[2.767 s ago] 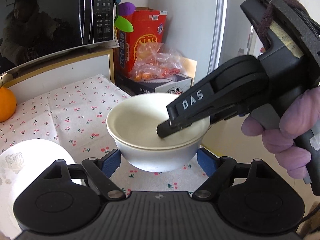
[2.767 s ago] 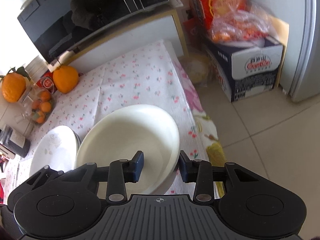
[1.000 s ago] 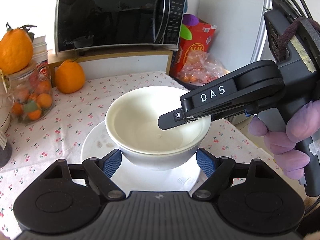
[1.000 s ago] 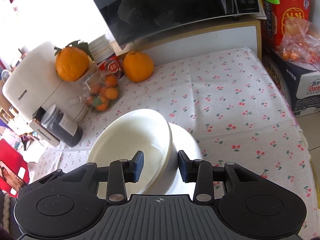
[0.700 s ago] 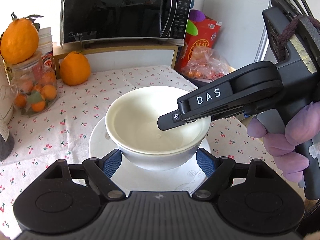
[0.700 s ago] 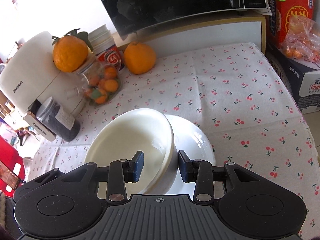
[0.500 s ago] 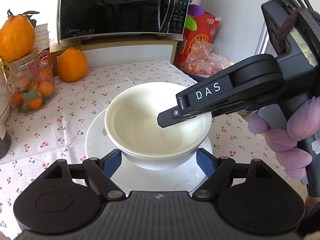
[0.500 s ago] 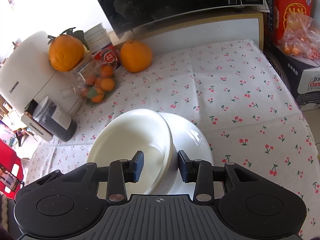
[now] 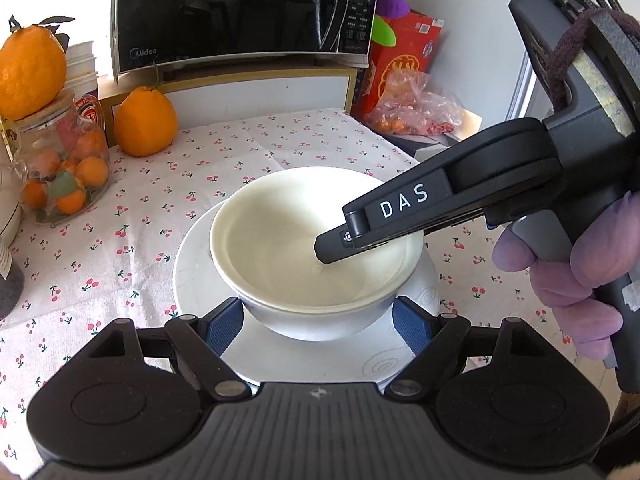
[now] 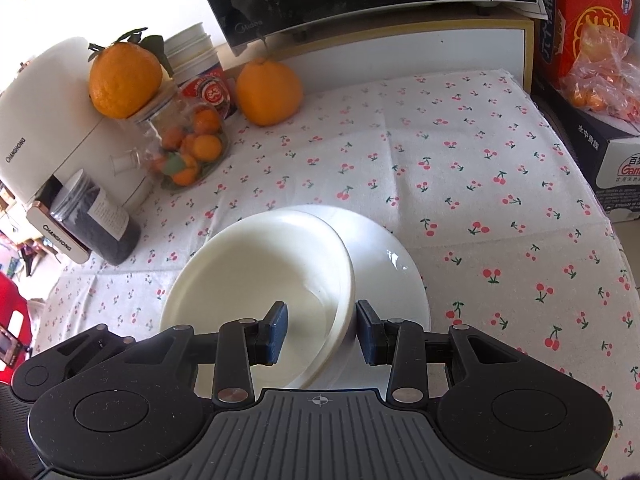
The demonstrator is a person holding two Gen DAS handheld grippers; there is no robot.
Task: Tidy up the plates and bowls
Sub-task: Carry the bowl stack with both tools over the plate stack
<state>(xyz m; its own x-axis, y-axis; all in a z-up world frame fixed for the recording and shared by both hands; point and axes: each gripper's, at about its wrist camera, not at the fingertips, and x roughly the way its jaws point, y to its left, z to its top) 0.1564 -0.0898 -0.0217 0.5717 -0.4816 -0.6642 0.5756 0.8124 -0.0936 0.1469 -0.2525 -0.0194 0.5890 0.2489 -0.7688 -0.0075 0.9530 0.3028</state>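
**Both grippers at one spot**

Left black two-finger gripper (image 9: 318,320) spread wide, blue pads (image 9: 224,326) level, low. Right black two-finger gripper (image 10: 320,330) angled down from the right, fingers narrowly parted, gripped by a purple-gloved hand (image 9: 568,276).

We can't see the plate's (image 9: 192,264) middle under the bowl (image 9: 280,264). Whether the right gripper (image 10: 320,326) actually pinches that rim, we can't tell.

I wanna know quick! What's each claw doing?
Left claw: open, bowl between its fingers.
Right claw: shut on bowl rim.
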